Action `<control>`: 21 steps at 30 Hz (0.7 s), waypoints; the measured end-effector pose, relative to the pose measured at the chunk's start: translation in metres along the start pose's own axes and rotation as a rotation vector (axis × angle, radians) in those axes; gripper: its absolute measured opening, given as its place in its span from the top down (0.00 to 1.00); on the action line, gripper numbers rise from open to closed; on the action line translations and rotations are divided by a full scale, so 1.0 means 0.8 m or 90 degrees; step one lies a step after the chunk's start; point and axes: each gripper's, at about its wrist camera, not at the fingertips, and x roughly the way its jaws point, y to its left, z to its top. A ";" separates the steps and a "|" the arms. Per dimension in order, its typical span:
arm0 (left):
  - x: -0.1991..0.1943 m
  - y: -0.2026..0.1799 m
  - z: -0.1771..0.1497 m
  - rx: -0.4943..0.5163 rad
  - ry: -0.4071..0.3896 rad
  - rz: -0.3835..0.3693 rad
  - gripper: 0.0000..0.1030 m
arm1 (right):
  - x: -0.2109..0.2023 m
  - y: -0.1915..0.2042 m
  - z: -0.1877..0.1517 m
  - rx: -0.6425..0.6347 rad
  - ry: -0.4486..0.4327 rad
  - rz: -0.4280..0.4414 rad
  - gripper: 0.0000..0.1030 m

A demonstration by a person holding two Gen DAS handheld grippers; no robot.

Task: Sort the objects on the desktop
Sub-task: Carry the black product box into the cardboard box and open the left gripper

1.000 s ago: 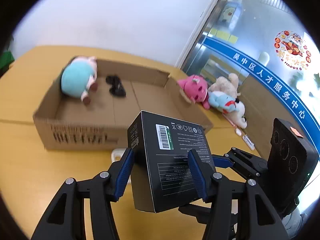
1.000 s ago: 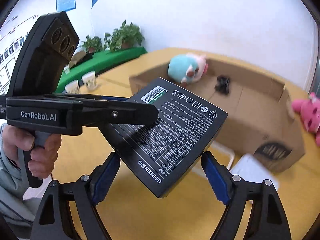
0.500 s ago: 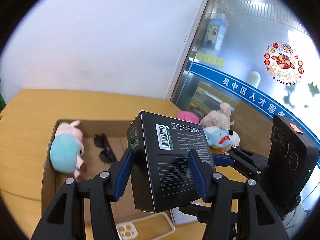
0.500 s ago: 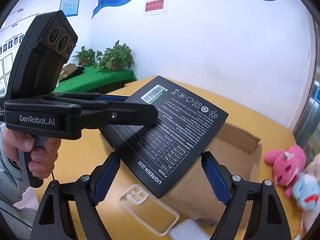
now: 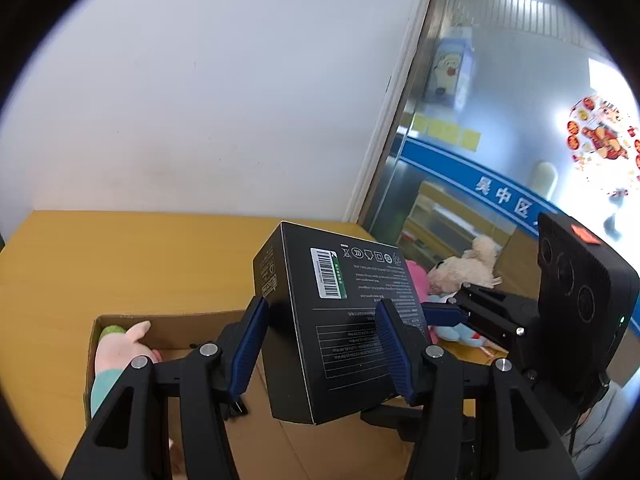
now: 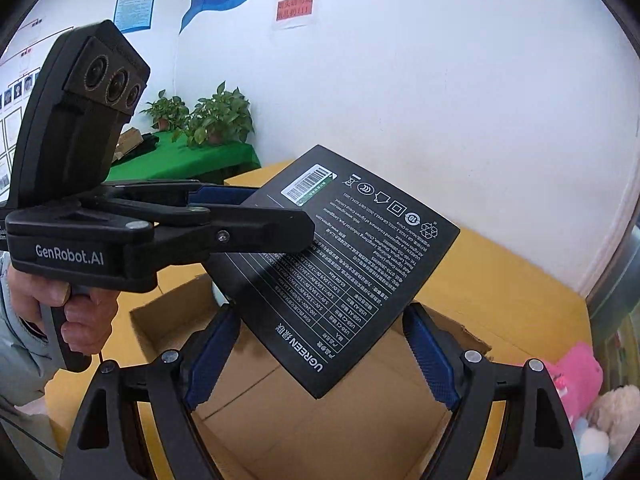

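A black retail box (image 5: 344,320) with a barcode label hangs in the air over an open cardboard carton (image 5: 168,320). My left gripper (image 5: 322,308) is shut on it, blue pads pressed on two opposite sides. My right gripper (image 6: 320,314) grips the same black box (image 6: 340,264) from the other side, with the box's lower corner between its pads. The left gripper's fingers (image 6: 248,228) reach in from the left in the right wrist view. A pink and teal plush (image 5: 116,356) lies in the carton's left end. The carton floor (image 6: 320,440) below the box is bare.
The carton stands on a yellow wooden table (image 5: 120,260) against a white wall. Pink, cream and blue plush toys (image 5: 464,268) lie beside the carton's right end, with the pink plush (image 6: 576,372) in the right wrist view too. A person's hand (image 6: 80,320) holds the left gripper's handle.
Both grippers have risen and moved forward with the black box, from in front of the carton to above it. The phone case and white items on the table have dropped out of view.
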 end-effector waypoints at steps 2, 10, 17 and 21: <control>0.024 0.009 0.002 -0.006 0.016 0.003 0.47 | 0.024 -0.026 0.004 0.001 0.027 0.008 0.20; 0.154 0.058 -0.029 -0.079 0.125 0.003 0.47 | 0.129 -0.103 -0.028 0.056 0.116 0.047 0.20; 0.246 0.098 -0.080 -0.163 0.237 0.013 0.47 | 0.231 -0.154 -0.080 0.129 0.213 0.087 0.20; 0.279 0.105 -0.108 -0.195 0.306 0.025 0.47 | 0.279 -0.167 -0.106 0.145 0.275 0.088 0.20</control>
